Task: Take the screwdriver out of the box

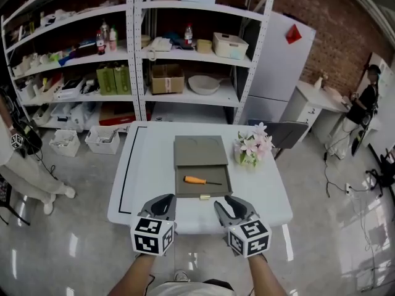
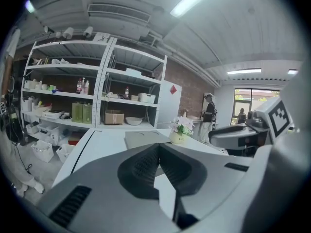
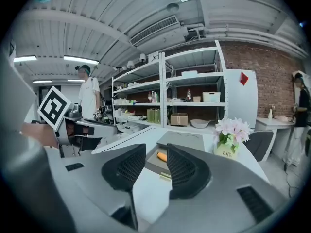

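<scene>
On the white worktop (image 1: 148,165) a grey box (image 1: 200,151) lies open, its lid folded flat toward the shelves (image 1: 133,54). The orange-handled screwdriver (image 1: 201,180) lies crosswise in the box's tray, handle to the left. A small brass latch (image 1: 204,197) sits on the low front wall facing the person. A pot of pink flowers (image 1: 252,148) stands just beside the box's right edge. Both grippers hover over the near edge of the worktop, well short of the box. The left gripper (image 2: 158,147) has its jaws pressed together on nothing. The right gripper (image 3: 156,152) has its jaws spread and empty, and the screwdriver's handle shows far off through the gap. A grey chair (image 1: 287,133) stands behind the flowers.
</scene>
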`<state>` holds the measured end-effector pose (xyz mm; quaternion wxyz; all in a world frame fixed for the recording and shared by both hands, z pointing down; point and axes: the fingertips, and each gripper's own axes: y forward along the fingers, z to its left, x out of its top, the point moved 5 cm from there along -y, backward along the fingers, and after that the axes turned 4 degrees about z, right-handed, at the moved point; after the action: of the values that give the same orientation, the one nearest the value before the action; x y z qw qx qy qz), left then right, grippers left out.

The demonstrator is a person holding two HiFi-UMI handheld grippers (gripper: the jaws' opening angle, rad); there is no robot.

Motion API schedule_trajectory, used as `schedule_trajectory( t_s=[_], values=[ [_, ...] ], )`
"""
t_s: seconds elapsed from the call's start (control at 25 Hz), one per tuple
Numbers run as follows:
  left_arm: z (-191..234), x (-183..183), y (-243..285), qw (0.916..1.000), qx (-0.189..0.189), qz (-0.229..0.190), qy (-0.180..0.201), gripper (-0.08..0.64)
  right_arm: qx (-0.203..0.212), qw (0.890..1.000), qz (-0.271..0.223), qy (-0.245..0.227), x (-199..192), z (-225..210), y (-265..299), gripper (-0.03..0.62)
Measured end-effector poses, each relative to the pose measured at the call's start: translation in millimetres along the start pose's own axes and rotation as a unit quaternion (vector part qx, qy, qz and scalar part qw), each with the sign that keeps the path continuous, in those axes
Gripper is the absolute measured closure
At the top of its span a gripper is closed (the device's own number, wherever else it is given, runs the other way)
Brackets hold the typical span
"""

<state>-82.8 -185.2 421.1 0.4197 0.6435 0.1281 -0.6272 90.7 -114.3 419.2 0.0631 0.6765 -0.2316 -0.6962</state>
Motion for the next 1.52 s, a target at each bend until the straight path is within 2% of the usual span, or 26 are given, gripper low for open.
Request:
schedule_trajectory(
  t_s=[0.4,0.6,0.76,0.96,1.2,1.52],
  values=[
    [16,-5,19,0.9998,0.016,0.013,0.000,0.554,0.064,0.994,0.062,-0.064,5,-11,49,0.415],
    [21,-7,41,0.9992,0.031,0.023,-0.003,0.554,0.109,0.982,0.101,-0.113,3,-24,79,0.409],
    [29,-6,60,0.9984,0.046,0.031,-0.012,0.554,0.146,0.972,0.129,-0.133,-1,-34,106,0.410],
    [41,-6,80,0.9967,0.066,0.041,-0.024,0.554,0.194,0.949,0.176,-0.177,-6,-39,144,0.408],
    [54,-11,95,0.9945,0.085,0.052,-0.031,0.554,0.232,0.923,0.220,-0.217,-13,-39,182,0.410],
    [69,-18,109,0.9918,0.102,0.062,-0.045,0.554,0.279,0.871,0.291,-0.281,-38,-35,226,0.403]
  ],
)
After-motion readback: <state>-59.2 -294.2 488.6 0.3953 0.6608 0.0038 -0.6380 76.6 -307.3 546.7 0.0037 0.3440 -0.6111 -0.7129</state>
